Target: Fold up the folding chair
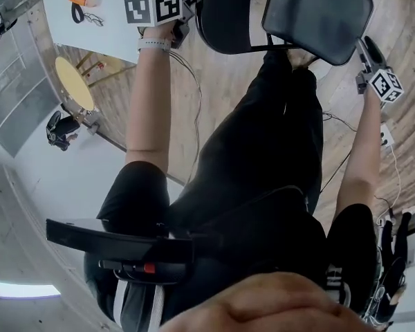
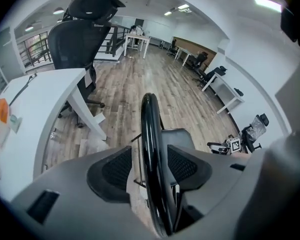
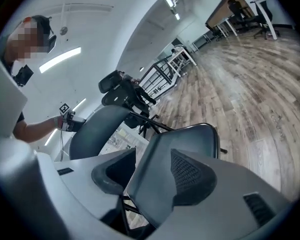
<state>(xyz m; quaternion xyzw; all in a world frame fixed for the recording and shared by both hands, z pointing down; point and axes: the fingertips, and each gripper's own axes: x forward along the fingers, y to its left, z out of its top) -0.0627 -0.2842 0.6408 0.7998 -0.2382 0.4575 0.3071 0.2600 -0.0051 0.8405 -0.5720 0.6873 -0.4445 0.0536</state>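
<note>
Gaping left tool [image 2: 150,168] straddles backrest [image 2: 151,129]; open right tool [image 3: 155,176] straddles seat [image 3: 190,139].

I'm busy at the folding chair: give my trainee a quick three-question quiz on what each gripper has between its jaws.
1. True or false: the left gripper has its jaws shut together.
2. Which part stands between the right gripper's jaws? A seat, B leg, C armrest.
3. Fill in: the edge of the ___ stands between the left gripper's jaws.

Key: 1 false, they stand open; 2 A; 3 backrest.
</note>
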